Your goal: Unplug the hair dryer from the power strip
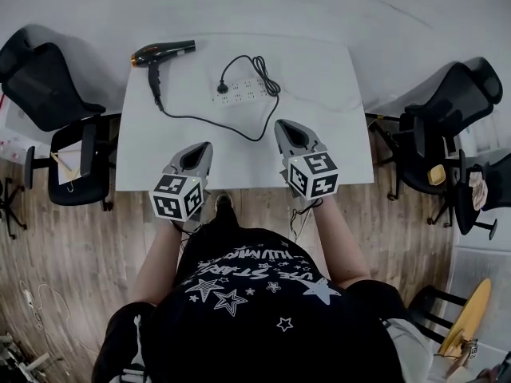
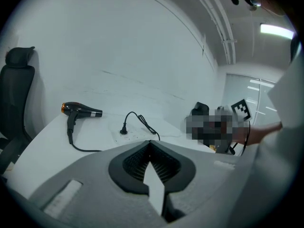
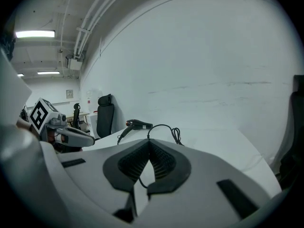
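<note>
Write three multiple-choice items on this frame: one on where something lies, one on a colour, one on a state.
1. Where does the hair dryer lie on the table?
A. At the far left corner
B. At the near right corner
C. In the middle of the near edge

2. What colour is the power strip?
A. Black
B. White
C. Red

3. In what state is the plug on the dryer's cord?
A. Seated in the power strip
B. Lying loose on the table, away from the strip
C. Hanging off the table's edge

Key:
1 A: the head view shows the dryer at the table's far left corner.
2 B: the strip is white, and only the plug and cord on it are black.
3 A: the left gripper view shows the plug standing upright on the strip's end.
</note>
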Tool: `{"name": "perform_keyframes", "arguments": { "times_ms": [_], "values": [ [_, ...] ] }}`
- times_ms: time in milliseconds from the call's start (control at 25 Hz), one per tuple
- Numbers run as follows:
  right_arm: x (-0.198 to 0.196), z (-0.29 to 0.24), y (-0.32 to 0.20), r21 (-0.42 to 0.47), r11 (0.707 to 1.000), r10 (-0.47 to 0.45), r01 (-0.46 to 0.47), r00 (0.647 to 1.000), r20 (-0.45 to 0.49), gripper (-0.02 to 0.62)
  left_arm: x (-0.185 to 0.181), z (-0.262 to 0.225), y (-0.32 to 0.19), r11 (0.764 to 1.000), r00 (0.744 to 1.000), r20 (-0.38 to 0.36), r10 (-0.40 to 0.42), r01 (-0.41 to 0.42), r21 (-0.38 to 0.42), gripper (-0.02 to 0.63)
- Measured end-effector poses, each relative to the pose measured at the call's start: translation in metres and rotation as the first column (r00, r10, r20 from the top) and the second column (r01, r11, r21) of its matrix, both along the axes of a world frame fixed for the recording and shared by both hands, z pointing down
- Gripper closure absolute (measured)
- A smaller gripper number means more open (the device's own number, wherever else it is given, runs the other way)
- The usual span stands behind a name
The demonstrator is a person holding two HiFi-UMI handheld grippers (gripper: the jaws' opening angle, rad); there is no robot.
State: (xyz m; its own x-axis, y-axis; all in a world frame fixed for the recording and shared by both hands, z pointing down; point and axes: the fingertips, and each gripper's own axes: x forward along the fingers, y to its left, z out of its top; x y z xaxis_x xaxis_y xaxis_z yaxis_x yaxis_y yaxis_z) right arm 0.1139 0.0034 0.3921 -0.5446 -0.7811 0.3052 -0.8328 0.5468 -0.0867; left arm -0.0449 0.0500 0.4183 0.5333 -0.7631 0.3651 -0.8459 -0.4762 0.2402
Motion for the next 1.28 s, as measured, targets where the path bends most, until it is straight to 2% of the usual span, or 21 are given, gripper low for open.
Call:
{"name": "perform_keyframes", "arguments": {
  "times_ms": [280, 640, 1080, 1280],
  "values": [
    [-0.016, 0.006, -0.049, -0.030, 0.999, 0.015, -0.016, 1.000, -0.017, 0.587, -0.014, 0.006, -0.057, 0.999, 1.000, -0.008, 0.024, -0.024, -0.021, 0.598],
    [-0.028, 0.021, -0.093, -0.075, 0.997, 0.032, -0.035, 0.998, -0.046, 0.586, -0.017, 0.025, -0.107, 0.996, 0.997, -0.020, 0.069, -0.070, -0.063, 0.598],
    [-0.054, 0.041, -0.128, -0.128, 0.991, 0.036, -0.047, 0.996, -0.082, 0.586, -0.013, 0.048, -0.148, 0.980, 0.987, -0.036, 0.159, -0.162, -0.111, 0.598],
    [-0.055, 0.048, -0.135, -0.152, 0.987, 0.041, -0.055, 0.995, -0.092, 0.586, -0.011, 0.061, -0.155, 0.972, 0.984, -0.048, 0.173, -0.178, -0.153, 0.598]
  ]
}}
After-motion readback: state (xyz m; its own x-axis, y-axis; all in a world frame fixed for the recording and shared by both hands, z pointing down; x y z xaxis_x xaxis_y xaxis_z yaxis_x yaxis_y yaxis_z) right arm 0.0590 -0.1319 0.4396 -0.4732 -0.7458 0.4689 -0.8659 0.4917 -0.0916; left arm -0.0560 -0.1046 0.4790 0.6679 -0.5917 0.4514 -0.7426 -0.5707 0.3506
